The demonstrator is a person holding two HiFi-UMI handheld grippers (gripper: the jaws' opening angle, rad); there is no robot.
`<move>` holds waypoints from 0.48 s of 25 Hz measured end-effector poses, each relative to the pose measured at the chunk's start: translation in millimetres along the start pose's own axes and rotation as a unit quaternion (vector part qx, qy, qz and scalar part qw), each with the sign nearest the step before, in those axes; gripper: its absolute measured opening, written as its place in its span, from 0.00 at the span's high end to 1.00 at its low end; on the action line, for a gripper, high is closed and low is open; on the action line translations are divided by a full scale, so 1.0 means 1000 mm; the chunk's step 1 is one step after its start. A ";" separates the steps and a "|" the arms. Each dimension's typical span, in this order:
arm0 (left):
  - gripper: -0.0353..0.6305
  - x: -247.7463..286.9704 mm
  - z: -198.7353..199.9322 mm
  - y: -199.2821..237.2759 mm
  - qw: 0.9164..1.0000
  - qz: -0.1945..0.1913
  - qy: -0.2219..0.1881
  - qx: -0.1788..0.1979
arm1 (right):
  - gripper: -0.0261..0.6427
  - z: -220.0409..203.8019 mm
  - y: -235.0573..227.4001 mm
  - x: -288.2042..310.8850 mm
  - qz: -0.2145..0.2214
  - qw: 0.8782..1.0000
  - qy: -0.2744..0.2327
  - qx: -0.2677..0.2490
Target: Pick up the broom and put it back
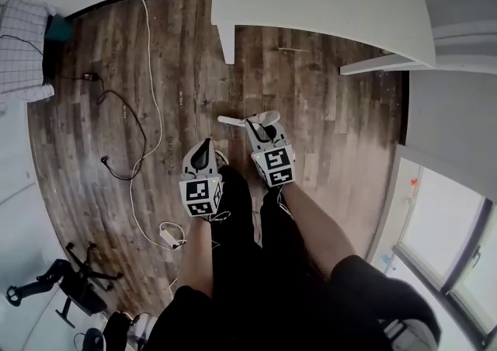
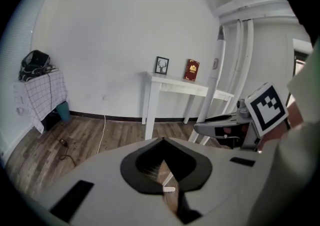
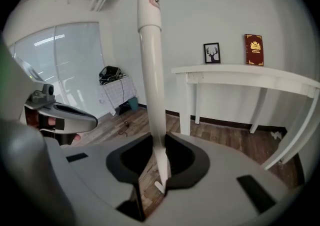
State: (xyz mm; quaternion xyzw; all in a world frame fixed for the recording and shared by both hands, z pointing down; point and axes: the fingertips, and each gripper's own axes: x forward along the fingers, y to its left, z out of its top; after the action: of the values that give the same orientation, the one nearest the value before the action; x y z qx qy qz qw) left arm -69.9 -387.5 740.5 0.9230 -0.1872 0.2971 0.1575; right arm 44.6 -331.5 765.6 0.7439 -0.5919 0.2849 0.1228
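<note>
The broom's white handle stands upright between the jaws of my right gripper, which is shut on it; a red label sits near its top. In the head view the right gripper holds the handle seen almost end-on, just in front of the white table. The left gripper view shows the same handle rising from the right gripper. My left gripper hangs beside it to the left, its jaws meeting at the tips with nothing between them. The broom's head is hidden.
A white table stands ahead, with a framed picture and a red book on it. Cables and a power strip lie on the wooden floor at left. A checked cloth covers a stand at far left; a window is at right.
</note>
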 end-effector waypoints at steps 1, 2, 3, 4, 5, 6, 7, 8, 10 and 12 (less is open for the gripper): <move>0.95 0.007 0.000 0.001 1.000 -0.007 0.003 0.004 | 0.82 0.000 -0.004 0.008 -0.004 1.000 0.000 0.003; 0.95 0.013 0.002 0.003 1.000 -0.013 0.004 0.008 | 0.82 0.003 -0.008 0.016 -0.008 1.000 -0.003 0.005; 0.95 0.019 0.004 0.005 1.000 -0.018 0.005 0.012 | 0.82 0.007 -0.013 0.024 -0.011 1.000 -0.008 0.008; 0.95 0.025 0.007 0.009 1.000 -0.022 0.005 0.015 | 0.82 0.012 -0.018 0.032 -0.014 1.000 -0.014 0.011; 0.95 0.031 0.009 0.012 1.000 -0.024 0.006 0.016 | 0.82 0.018 -0.022 0.040 -0.017 1.000 -0.018 0.014; 0.95 0.036 0.011 0.016 1.000 -0.024 0.006 0.017 | 0.82 0.023 -0.027 0.049 -0.019 0.999 -0.022 0.017; 0.95 0.042 0.015 0.021 1.000 -0.022 0.006 0.015 | 0.82 0.028 -0.032 0.057 -0.022 0.999 -0.025 0.019; 0.95 0.047 0.018 0.025 1.000 -0.021 0.004 0.012 | 0.82 0.034 -0.037 0.066 -0.024 0.999 -0.027 0.020; 0.95 0.057 0.028 0.031 1.000 -0.021 0.000 0.012 | 0.82 0.045 -0.047 0.083 -0.029 0.999 -0.031 0.022; 0.95 0.065 0.037 0.033 0.999 -0.026 -0.001 0.023 | 0.82 0.053 -0.058 0.098 -0.036 0.998 -0.033 0.026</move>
State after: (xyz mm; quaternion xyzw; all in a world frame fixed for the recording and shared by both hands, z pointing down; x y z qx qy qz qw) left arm -17.2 -447.4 757.5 0.9311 -0.1564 0.2965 0.1440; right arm 127.8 -422.9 787.6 0.7765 -0.5610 0.2712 0.0939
